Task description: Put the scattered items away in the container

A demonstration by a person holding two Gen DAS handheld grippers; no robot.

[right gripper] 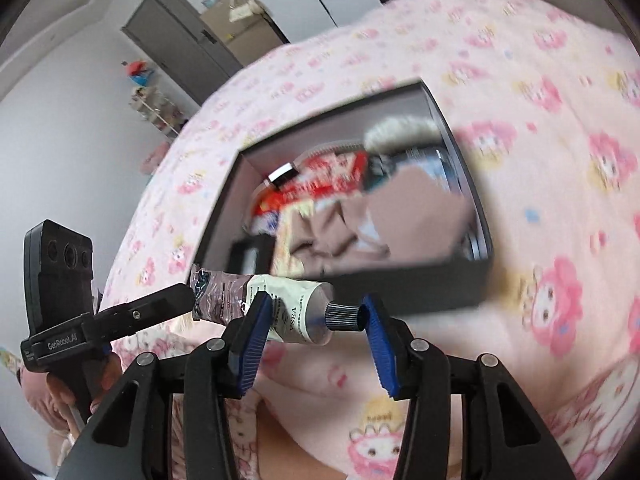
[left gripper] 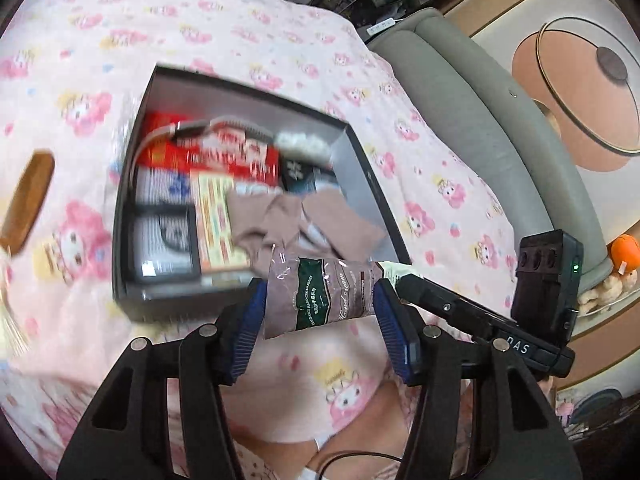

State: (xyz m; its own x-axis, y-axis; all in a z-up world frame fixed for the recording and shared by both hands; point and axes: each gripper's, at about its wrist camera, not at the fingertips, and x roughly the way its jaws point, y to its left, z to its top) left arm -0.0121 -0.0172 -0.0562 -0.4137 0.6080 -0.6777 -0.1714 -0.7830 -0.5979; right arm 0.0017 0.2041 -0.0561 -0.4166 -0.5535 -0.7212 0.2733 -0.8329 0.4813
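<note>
A hand cream tube (left gripper: 320,300), mauve with a green label, lies crosswise between the blue pads of my left gripper (left gripper: 320,294), which is shut on its crimped half. In the right wrist view the same tube (right gripper: 288,304) shows its white end and black cap. My right gripper (right gripper: 314,312) is shut on that end, with the cap against the right pad. Both grippers hang just in front of the near wall of a dark grey box (left gripper: 180,300) on a pink cartoon-print blanket (left gripper: 440,184). The box (right gripper: 400,288) holds red packets, a brown cloth and a fluffy white item.
A brown wooden comb (left gripper: 28,208) lies on the blanket left of the box. A grey padded edge (left gripper: 500,140) runs along the right, with a glass-topped table (left gripper: 592,80) beyond it. A hand (right gripper: 60,396) holds the left gripper's handle. A grey door (right gripper: 180,40) stands far off.
</note>
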